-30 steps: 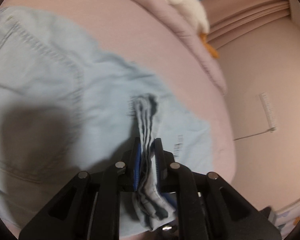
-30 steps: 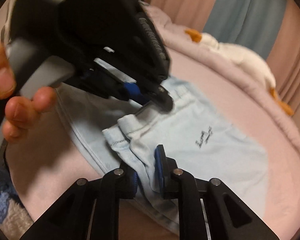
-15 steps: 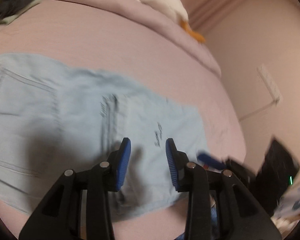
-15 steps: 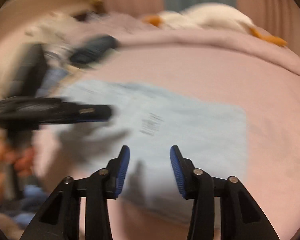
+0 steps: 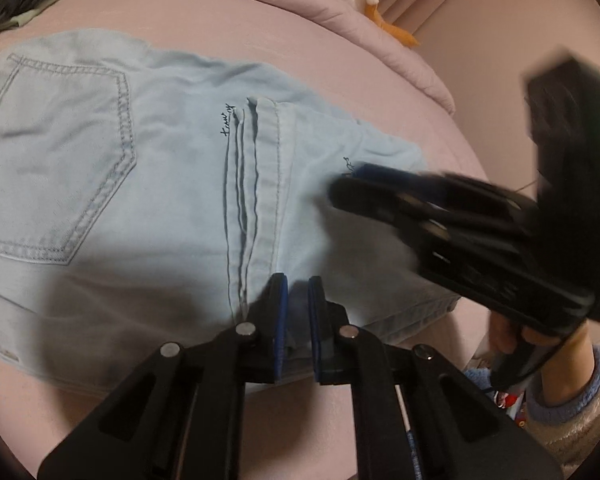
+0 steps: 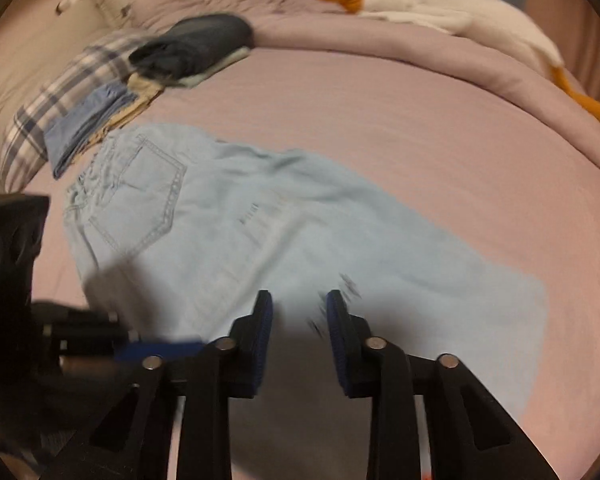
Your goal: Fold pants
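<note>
Light blue pants (image 5: pixel 148 168) lie folded on the pink bed, with the back pocket at the left and the leg hems (image 5: pixel 260 184) laid across the middle. My left gripper (image 5: pixel 298 312) sits at the pants' near edge, its jaws almost together with fabric pinched between them. My right gripper (image 5: pixel 340 188), blurred, reaches in from the right above the folded end. In the right wrist view the right gripper (image 6: pixel 300 328) is open over the pants (image 6: pixel 300 232) with nothing in it. The left gripper (image 6: pixel 160 348) shows low at the left.
A hand and blue sleeve (image 5: pixel 560 380) hold the right gripper. Folded clothes (image 6: pixel 192 48) and a plaid pillow (image 6: pixel 60 112) lie at the far left of the bed (image 6: pixel 420 120). A white goose plush (image 6: pixel 440 12) rests along the rumpled duvet at the back.
Both grippers let go of the hems, which now lie across the pants. The left jaws went from wide open to nearly together at the near edge. The right jaws narrowed and moved over the pants.
</note>
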The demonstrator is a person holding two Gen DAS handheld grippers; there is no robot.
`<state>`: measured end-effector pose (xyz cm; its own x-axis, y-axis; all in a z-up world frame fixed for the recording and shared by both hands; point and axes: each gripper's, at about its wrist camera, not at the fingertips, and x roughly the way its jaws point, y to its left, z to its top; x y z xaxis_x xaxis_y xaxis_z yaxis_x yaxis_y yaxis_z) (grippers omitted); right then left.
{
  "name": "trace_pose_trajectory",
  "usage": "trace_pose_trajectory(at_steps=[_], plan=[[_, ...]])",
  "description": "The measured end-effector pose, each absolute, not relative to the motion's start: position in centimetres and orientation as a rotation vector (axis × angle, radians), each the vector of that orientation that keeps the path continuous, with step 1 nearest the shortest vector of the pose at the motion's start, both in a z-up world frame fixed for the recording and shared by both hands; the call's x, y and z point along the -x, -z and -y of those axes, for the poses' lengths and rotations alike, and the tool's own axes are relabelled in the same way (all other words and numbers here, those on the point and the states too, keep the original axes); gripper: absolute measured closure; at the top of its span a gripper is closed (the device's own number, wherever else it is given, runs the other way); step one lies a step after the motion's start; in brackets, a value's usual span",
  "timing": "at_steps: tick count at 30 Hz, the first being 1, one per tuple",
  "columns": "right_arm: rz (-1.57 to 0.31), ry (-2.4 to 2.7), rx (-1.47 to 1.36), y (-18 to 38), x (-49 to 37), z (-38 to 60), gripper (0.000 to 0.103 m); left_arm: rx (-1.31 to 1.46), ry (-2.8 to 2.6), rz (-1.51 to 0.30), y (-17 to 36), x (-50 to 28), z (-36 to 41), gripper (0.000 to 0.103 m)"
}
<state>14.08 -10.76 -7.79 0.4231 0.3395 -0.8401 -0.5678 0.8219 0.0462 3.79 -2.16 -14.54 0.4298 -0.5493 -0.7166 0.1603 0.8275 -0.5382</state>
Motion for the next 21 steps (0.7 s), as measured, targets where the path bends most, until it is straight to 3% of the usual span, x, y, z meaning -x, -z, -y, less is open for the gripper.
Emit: trace_pose_trajectory(at_steps=[14, 21], plan=[[-1.038, -0.501, 0.312, 9.5, -15.0, 5.3, 0.080, 0.518, 0.565, -1.004, 14.7, -2.8, 0.5, 0.097], [-0.979, -0.424, 0.247, 7.3, -10.5, 9.4, 0.080, 0.531, 0.574, -1.005, 14.5, -2.8, 0.6, 0.098]])
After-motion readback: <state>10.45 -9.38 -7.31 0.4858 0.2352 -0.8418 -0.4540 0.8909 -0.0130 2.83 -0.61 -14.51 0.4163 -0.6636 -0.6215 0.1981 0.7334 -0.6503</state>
